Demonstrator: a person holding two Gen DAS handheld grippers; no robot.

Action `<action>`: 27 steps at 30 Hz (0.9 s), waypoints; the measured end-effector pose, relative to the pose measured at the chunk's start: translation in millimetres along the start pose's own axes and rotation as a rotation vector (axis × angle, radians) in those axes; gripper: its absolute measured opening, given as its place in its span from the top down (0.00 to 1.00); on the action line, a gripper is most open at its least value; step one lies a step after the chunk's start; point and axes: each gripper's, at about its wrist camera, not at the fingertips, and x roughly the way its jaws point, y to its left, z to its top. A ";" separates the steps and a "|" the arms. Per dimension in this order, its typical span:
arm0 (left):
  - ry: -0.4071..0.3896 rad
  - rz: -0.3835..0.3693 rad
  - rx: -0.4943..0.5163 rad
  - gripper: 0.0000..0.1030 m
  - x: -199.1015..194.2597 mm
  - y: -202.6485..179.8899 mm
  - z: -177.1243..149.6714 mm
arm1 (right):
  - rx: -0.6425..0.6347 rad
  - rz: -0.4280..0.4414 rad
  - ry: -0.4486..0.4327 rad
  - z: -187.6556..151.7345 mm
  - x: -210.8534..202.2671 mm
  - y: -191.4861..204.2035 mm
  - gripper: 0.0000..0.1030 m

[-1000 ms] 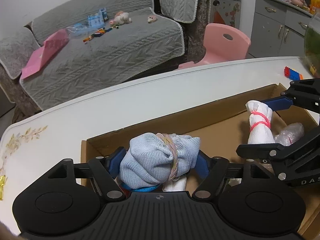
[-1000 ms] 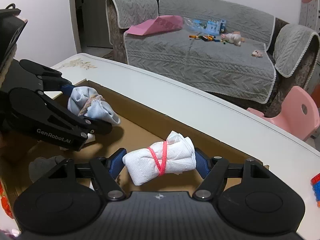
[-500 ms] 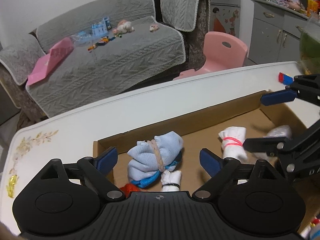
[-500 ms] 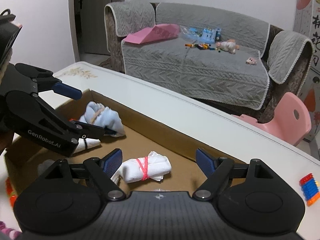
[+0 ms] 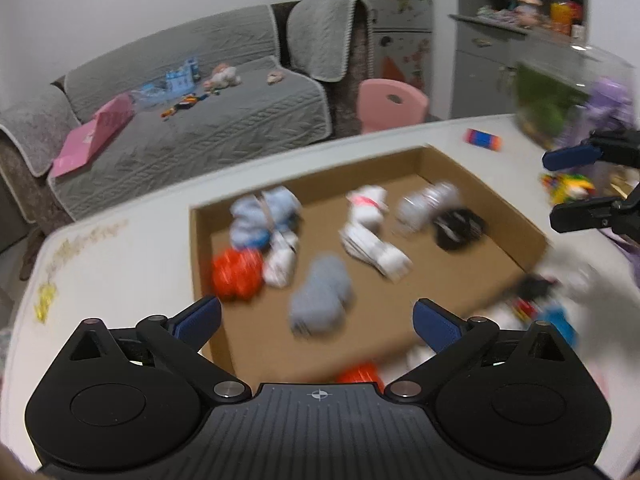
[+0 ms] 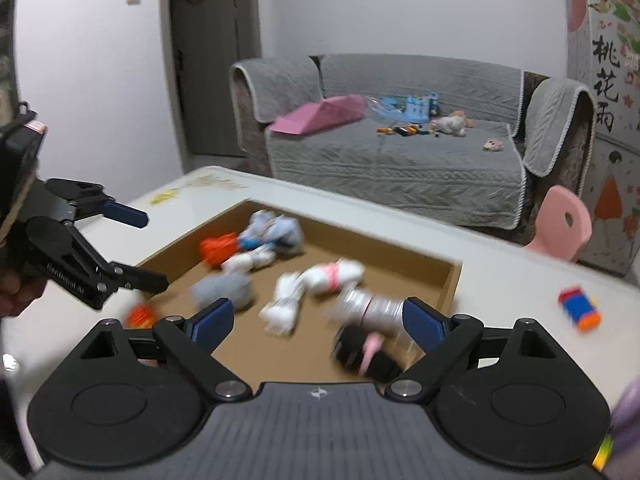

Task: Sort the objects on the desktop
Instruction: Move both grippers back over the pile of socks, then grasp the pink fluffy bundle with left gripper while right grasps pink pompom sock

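Note:
An open cardboard box (image 5: 360, 168) on the white table holds several rolled cloth bundles, blurred by motion. A light blue bundle (image 5: 266, 216) lies at its far left and a white bundle with a red band (image 5: 368, 208) near the middle. My left gripper (image 5: 318, 320) hangs above the box's near edge, its jaws opening with nothing gripped. My right gripper (image 6: 318, 320) is likewise drawn back over the box (image 6: 400, 254), jaws opening and holding nothing. The blue bundle (image 6: 276, 228) and white bundle (image 6: 332, 274) rest on the box floor. Each gripper shows in the other's view: right gripper (image 5: 572, 188), left gripper (image 6: 140, 248).
Orange (image 5: 236, 274), grey (image 5: 320, 296) and black (image 5: 458, 228) bundles also lie in the box. A toy block (image 6: 580, 308) sits on the table right of it, with loose clutter (image 5: 552, 308) at the box's near right corner. A grey sofa (image 5: 200, 120) and pink chair (image 5: 390, 102) stand behind.
Both grippers have let go of their bundles, opened wide and pulled back and up from the box. The blue and white bundles now lie on the box floor.

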 end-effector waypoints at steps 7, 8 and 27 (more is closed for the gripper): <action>-0.031 -0.129 -0.016 0.00 -47.1 -27.0 -76.9 | -0.050 0.148 -0.037 -70.1 -42.9 34.5 0.08; -0.034 -0.150 -0.020 0.00 -50.4 -31.4 -86.8 | -0.053 0.161 -0.031 -78.2 -44.2 39.3 0.08; 0.168 -0.212 -0.236 0.00 -7.1 -48.1 -99.3 | -0.337 0.128 0.045 -102.4 34.4 90.2 0.08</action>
